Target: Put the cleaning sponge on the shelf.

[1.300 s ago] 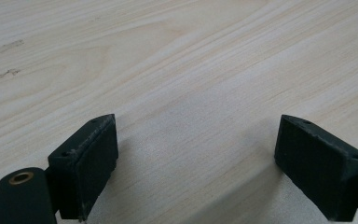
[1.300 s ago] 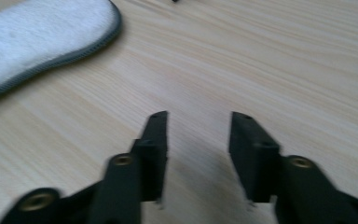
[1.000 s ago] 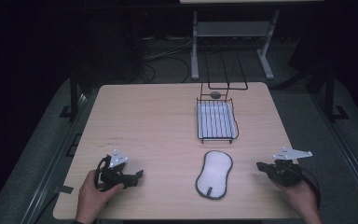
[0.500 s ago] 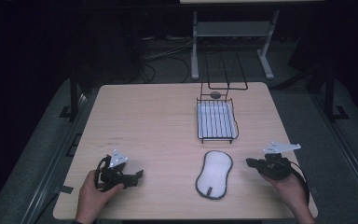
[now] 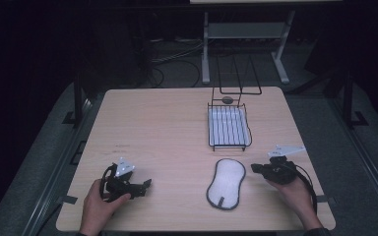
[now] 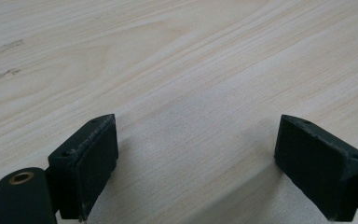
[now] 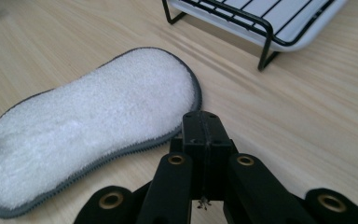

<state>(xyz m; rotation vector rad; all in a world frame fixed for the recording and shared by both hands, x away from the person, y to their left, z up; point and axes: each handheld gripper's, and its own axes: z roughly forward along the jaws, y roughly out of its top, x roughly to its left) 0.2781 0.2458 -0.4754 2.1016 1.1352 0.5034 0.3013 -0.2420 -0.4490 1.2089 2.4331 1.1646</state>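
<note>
Right gripper [image 5: 256,168] sits at the table's [image 5: 167,123] near right, jaws pressed fully together with nothing between them, tip just beside the right edge of the white pad [image 5: 226,183], apart from it as far as I can tell. The pad, grey-trimmed, lies flat in front of the wire rack [image 5: 229,129] with its white tray. In the right gripper view the closed tip [image 7: 204,128] is at the pad's [image 7: 93,116] rim. Left gripper [image 5: 145,184] rests near left, jaws wide apart over bare wood, holding nothing, well away from the pad.
</note>
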